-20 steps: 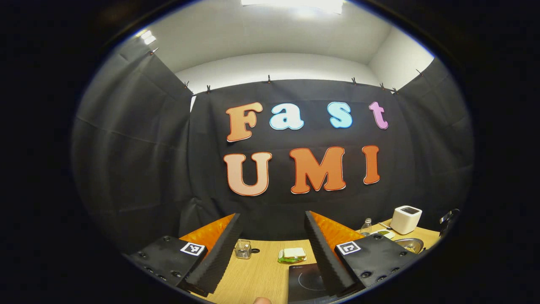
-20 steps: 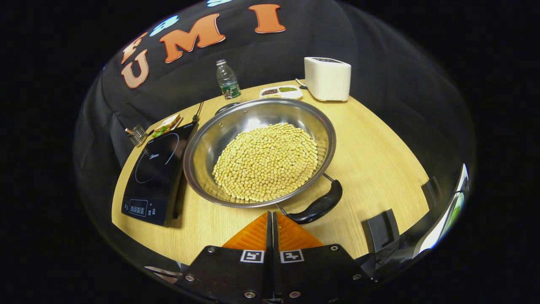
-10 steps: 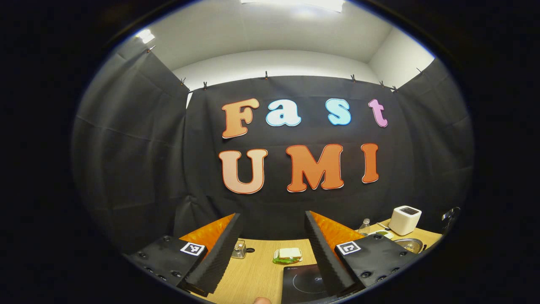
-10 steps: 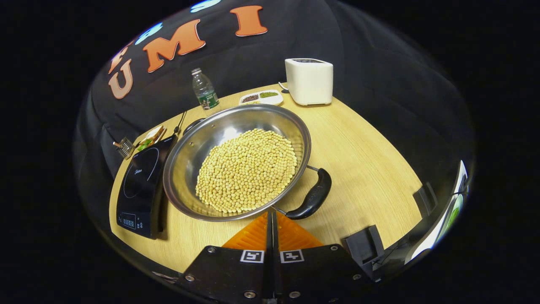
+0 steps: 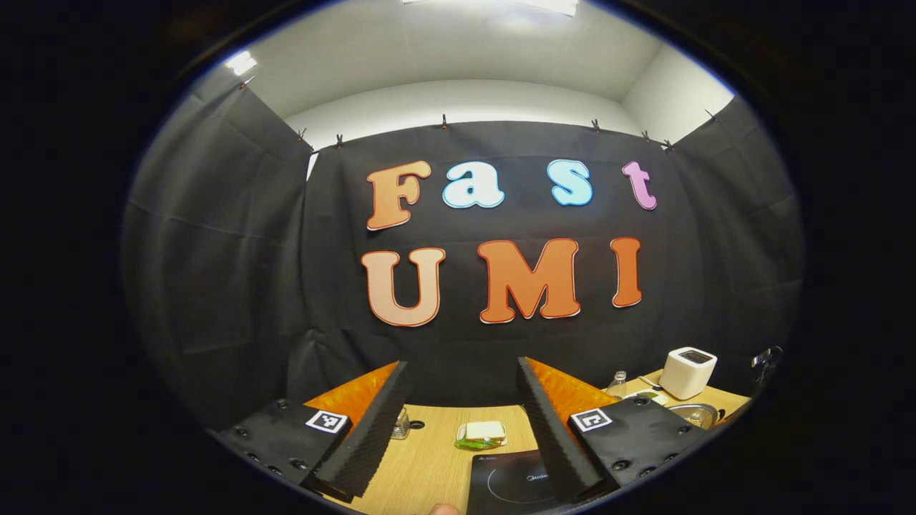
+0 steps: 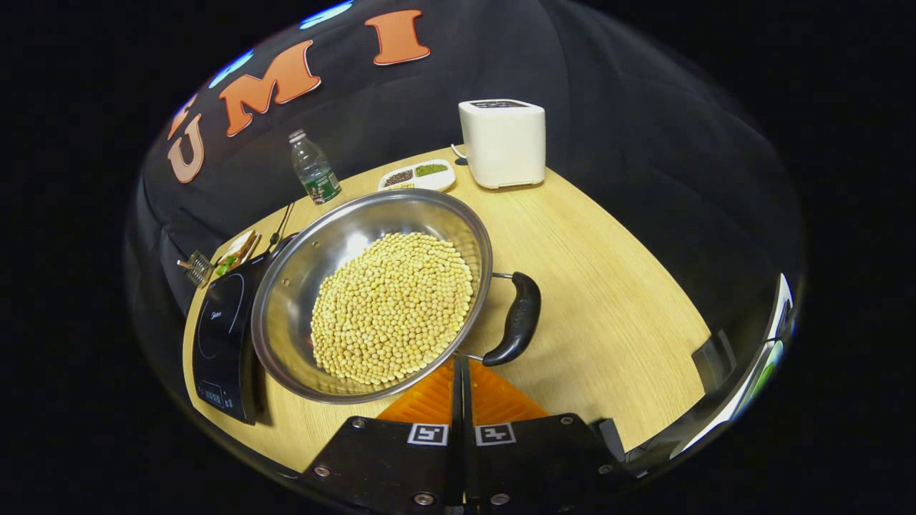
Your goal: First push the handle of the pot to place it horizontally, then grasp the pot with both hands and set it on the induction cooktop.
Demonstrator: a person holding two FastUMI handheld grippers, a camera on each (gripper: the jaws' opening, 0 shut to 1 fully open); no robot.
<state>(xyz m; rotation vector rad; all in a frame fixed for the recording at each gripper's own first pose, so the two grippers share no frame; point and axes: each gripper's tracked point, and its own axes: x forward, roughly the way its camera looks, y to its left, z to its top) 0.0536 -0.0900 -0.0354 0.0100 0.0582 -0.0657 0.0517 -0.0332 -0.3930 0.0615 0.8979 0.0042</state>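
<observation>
- Right gripper [image 6: 461, 366]: jaws pressed together, clamped on nothing, tips right at the near rim of the pot [image 6: 300, 286], beside the lower root of its black handle [image 6: 517, 320].
- Left gripper [image 5: 458, 422]: jaws wide apart, nothing between them, held level above the wooden table [image 5: 429, 465]; induction cooktop [image 5: 512, 483] just below and ahead of the right-hand jaw.
- Steel pot heaped with soybeans [image 6: 393, 307], resting on the table ahead-left of the shut right jaws; black loop handle sticking out ahead-right of the tips, a 2nd dark handle apparently peeking past the far rim.
- Induction cooktop [image 6: 218, 336] left of the right jaws, touching or just beside the pot's left rim; pot not on it.
- Farther ahead of the open left jaws: a sandwich on a green plate [image 5: 481, 434] and a small glass jar [image 5: 401, 423] half hidden behind the left-hand jaw.
- Far beyond the pot: water bottle [image 6: 313, 168], divided tray of grains [image 6: 416, 177], white toaster [image 6: 502, 141] at the table's back edge.
- Progress, as judged: step 1, the handle push, looks under way or near done; the 2-gripper grasp and the lift onto the cooktop not yet started.
</observation>
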